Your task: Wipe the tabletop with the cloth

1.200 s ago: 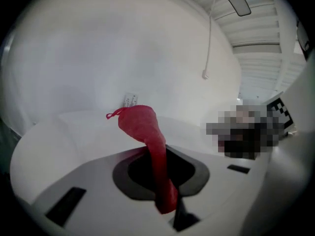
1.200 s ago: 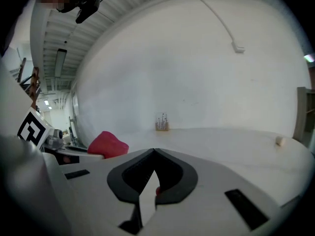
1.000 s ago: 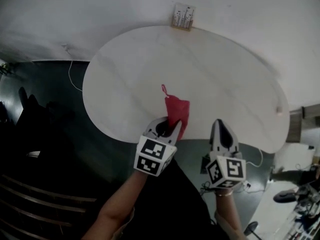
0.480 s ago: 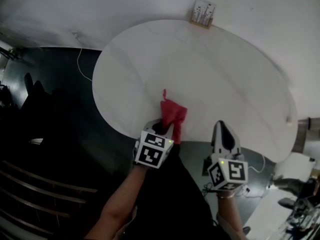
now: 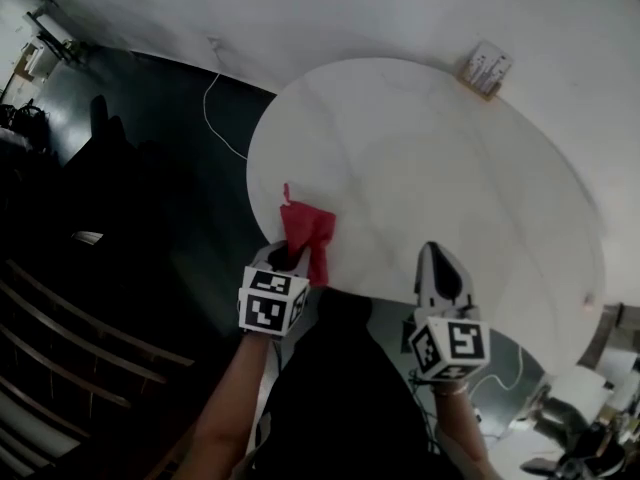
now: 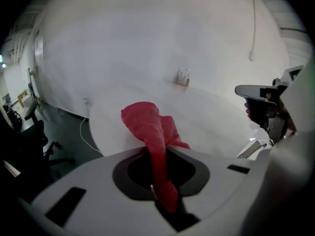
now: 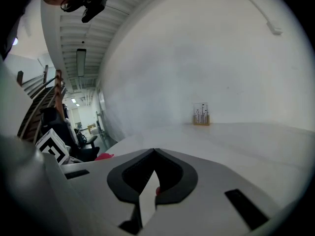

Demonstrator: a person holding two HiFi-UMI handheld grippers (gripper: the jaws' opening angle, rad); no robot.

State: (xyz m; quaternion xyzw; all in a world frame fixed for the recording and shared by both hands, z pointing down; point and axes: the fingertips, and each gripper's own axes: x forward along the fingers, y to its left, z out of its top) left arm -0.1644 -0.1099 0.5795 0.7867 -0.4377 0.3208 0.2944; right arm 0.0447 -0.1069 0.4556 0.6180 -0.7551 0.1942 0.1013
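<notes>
Leftmost, a thin white cable (image 5: 222, 118) trails across the dark floor (image 5: 150, 168) beside the table. The left gripper (image 5: 287, 259), with its black-and-white marker cube, sits at the near left rim of the white oval tabletop (image 5: 440, 178). Its jaws are clamped on a crumpled red cloth (image 5: 307, 235). In the left gripper view a twisted strand of the fabric runs back between the jaws, while the loose bulk bunches out ahead of them. In the head view that bulk lies on the table surface just inside the edge; the gripper body hangs over the rim.

Further right, well apart from the cloth, the right gripper (image 5: 433, 252) points in over the near edge of the tabletop. Its jaws are pressed together at the tips, with nothing between them. Whether they touch the surface cannot be told.

At the far right edge of the table, against the white wall (image 5: 400, 8), stands a small clear holder on a wooden base (image 5: 486, 68).
</notes>
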